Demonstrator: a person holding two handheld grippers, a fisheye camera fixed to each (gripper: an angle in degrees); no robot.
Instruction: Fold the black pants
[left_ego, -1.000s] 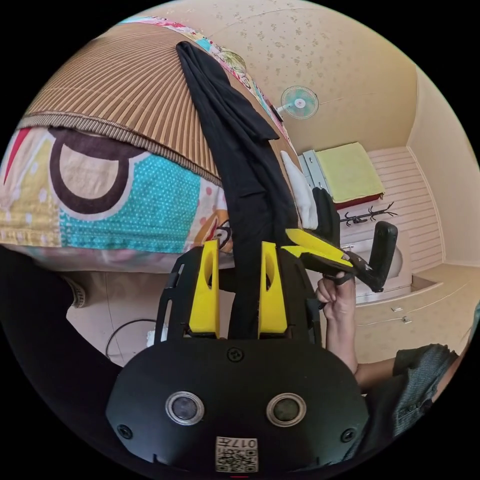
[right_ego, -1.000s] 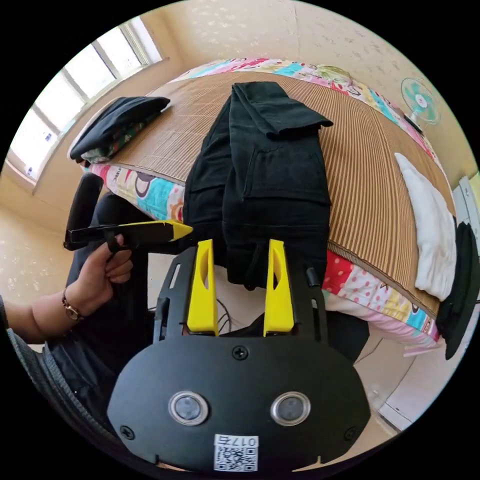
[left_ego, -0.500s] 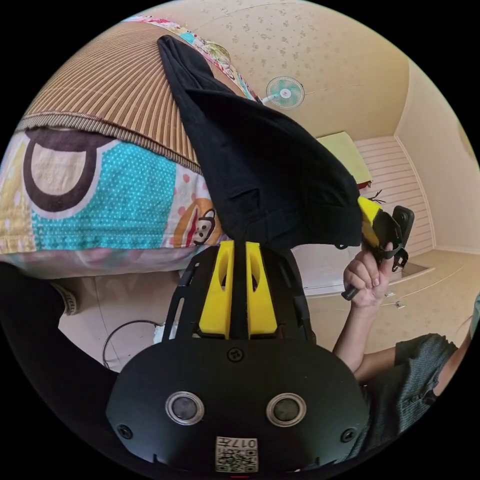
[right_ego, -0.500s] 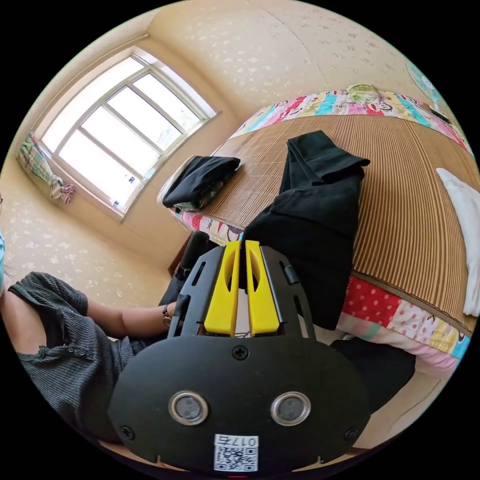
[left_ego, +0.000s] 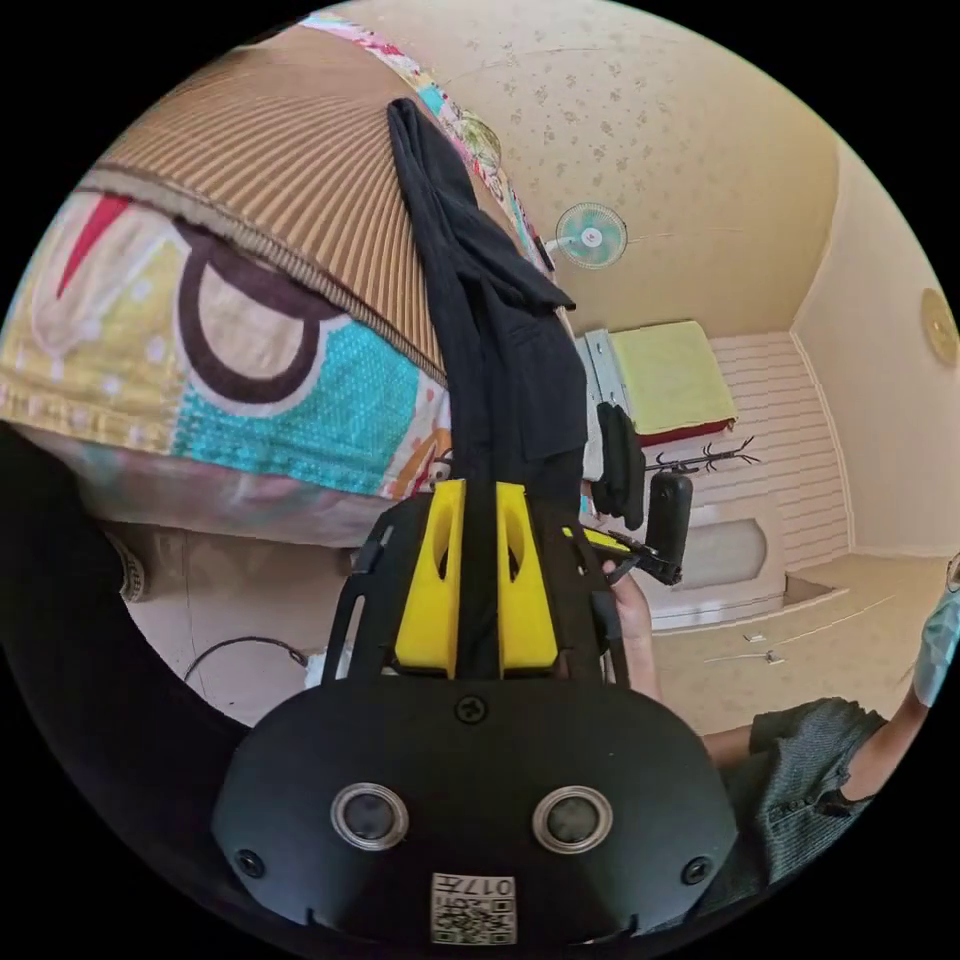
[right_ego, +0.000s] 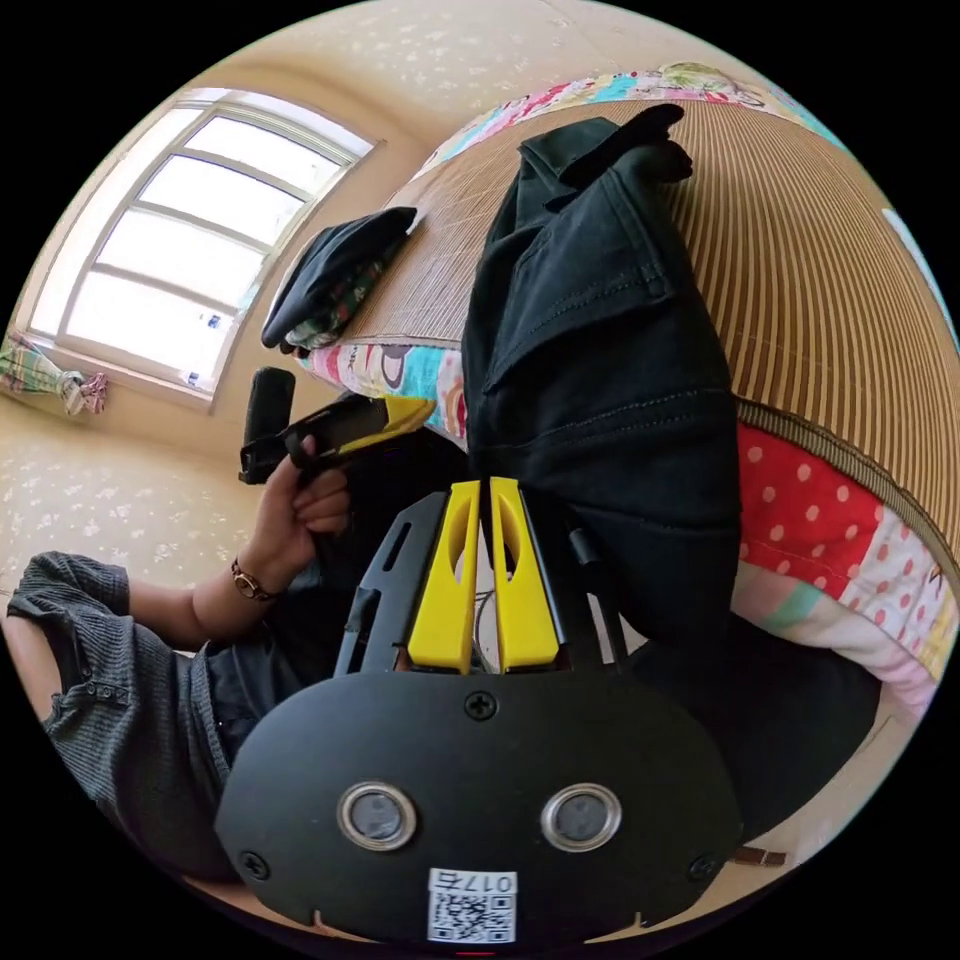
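The black pants (left_ego: 500, 350) lie lengthwise on the bed's bamboo mat (left_ego: 280, 190), and their waist end hangs over the bed's edge. In the left gripper view my left gripper (left_ego: 478, 490) is shut on a fold of this hanging end. In the right gripper view the pants (right_ego: 600, 330) spread wide, and my right gripper (right_ego: 481, 487) stands shut with its tips pinching the waist's left edge. The left gripper (right_ego: 420, 408) comes in beside it, held in a hand (right_ego: 300, 510). The right gripper (left_ego: 590, 537) sits just right of the left one, close to the cloth.
A stack of folded dark clothes (right_ego: 335, 270) sits at the mat's far corner under the window (right_ego: 190, 260). A patterned sheet (left_ego: 300, 400) covers the bed's side. A wall fan (left_ego: 590, 235), a cabinet with a yellow-green cloth (left_ego: 670, 380) and a hanging black garment (left_ego: 620, 465) stand beyond.
Both grippers were open around the waist, then closed on it and spread it wide. Now the two hands have come back close together and the pants hang narrow again.
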